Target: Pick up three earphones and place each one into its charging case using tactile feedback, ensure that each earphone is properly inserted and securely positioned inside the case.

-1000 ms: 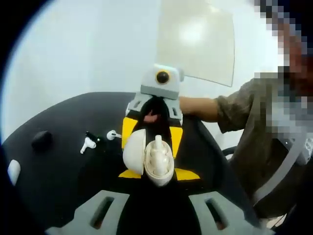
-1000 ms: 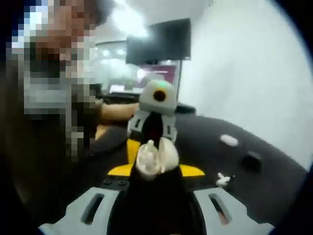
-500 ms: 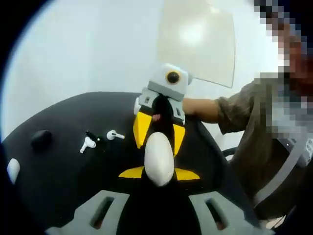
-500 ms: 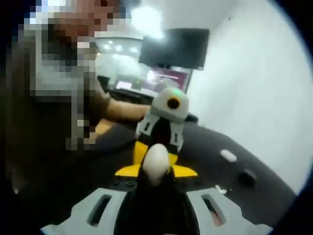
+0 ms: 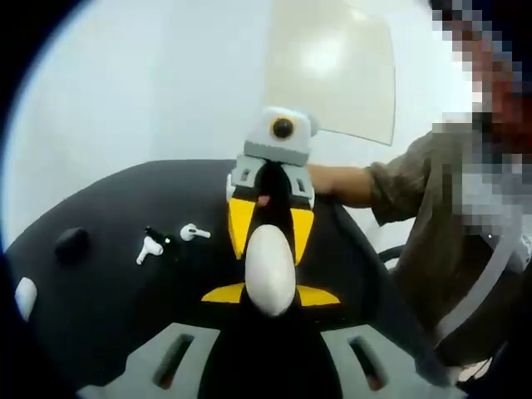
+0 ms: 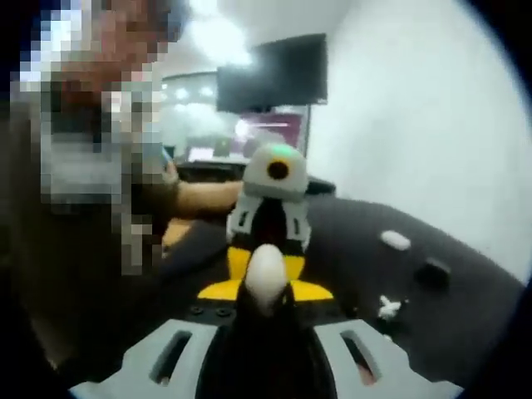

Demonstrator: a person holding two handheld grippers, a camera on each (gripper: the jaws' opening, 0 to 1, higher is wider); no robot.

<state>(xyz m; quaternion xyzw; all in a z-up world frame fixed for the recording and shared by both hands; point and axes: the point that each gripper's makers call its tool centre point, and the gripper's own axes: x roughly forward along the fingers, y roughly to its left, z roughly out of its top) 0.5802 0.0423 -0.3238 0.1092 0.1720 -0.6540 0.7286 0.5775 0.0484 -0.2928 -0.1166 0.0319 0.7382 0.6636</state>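
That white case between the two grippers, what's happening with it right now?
A person holds the white charging case, lid shut, between the left gripper and the right gripper, which meet tip to tip above the black table. Which gripper actually clamps it is unclear. Two loose white earphones and a dark case lie on the table, with another white case near its edge.

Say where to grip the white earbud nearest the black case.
Pinch the earbud across its stem, coming straight down from above. It lies flat on the table with the stem free, and the rounded head would probably slip between the jaws.
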